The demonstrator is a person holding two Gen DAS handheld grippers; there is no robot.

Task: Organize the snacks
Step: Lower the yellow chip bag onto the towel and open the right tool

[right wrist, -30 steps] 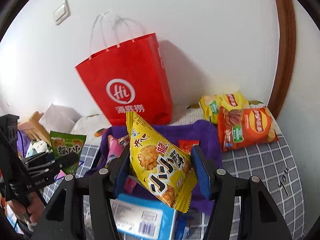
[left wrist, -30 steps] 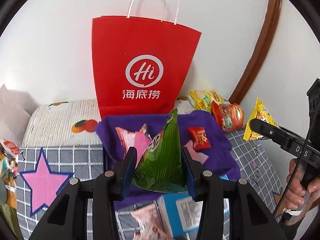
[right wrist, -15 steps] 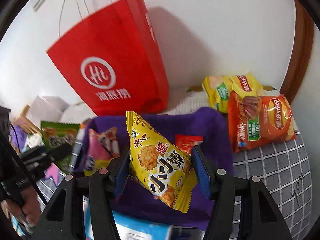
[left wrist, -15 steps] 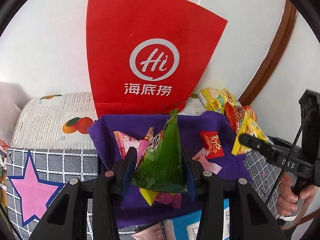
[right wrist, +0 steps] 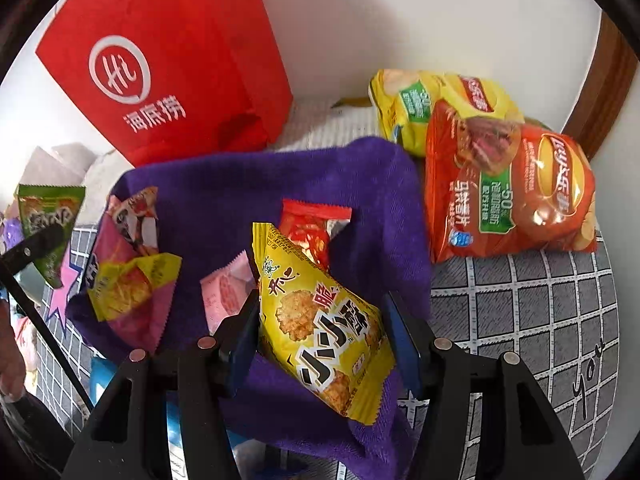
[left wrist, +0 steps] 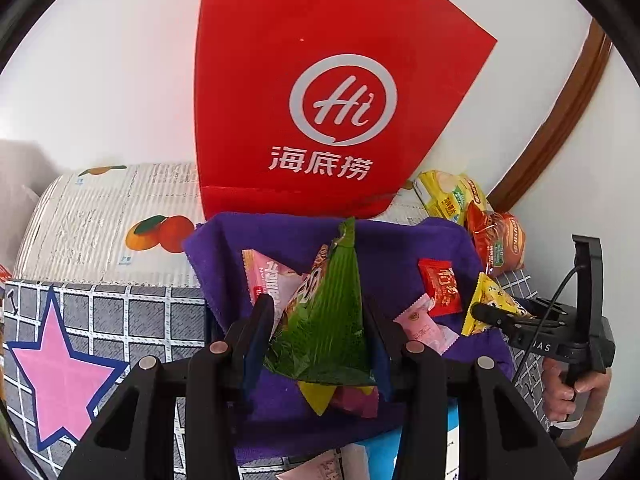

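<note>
My left gripper (left wrist: 320,320) is shut on a green snack packet (left wrist: 328,316) and holds it above a purple cloth (left wrist: 400,240). My right gripper (right wrist: 320,328) is shut on a yellow snack packet (right wrist: 324,320), also over the purple cloth (right wrist: 240,184). It shows at the right of the left wrist view (left wrist: 492,308). On the cloth lie a red candy packet (left wrist: 440,286), pink packets (left wrist: 268,280) and a yellow-and-pink packet (right wrist: 128,280). A red paper bag (left wrist: 320,92) stands upright behind the cloth against the wall.
A yellow chip bag (right wrist: 432,108) and an orange chip bag (right wrist: 508,188) lie at the back right by a brown wooden frame (right wrist: 608,80). A grey checked cover (right wrist: 540,304) with a pink star (left wrist: 60,368) lies underneath. A blue-and-white box (left wrist: 452,452) sits near the front.
Both grippers have moved forward and lower over the purple cloth, closer to the red bag. Each holds its packet as before.
</note>
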